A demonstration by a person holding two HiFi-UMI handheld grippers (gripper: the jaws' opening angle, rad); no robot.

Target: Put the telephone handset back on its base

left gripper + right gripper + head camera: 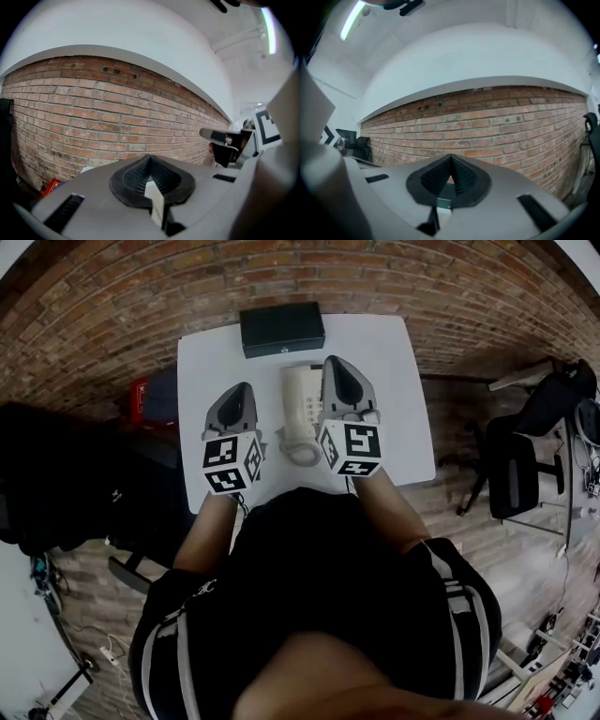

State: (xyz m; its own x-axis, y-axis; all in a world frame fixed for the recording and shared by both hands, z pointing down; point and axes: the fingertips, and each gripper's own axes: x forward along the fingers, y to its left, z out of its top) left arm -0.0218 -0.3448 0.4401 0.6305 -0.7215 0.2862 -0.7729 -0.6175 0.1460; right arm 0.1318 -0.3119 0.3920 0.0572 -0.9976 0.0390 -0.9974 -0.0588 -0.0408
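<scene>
Grey left gripper: jaws pressed together, nothing pinched. White telephone is sited on the table between both grippers; whether its handset is seated cannot be confirmed. Right gripper: likewise closed, empty. Pickup is judged not started; jaws must be opened, then lowered onto the handset.

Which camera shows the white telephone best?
The head view: it shows the telephone from above on the white table, near the black box. The left and right gripper views face the brick wall and show no recognisable phone.
</scene>
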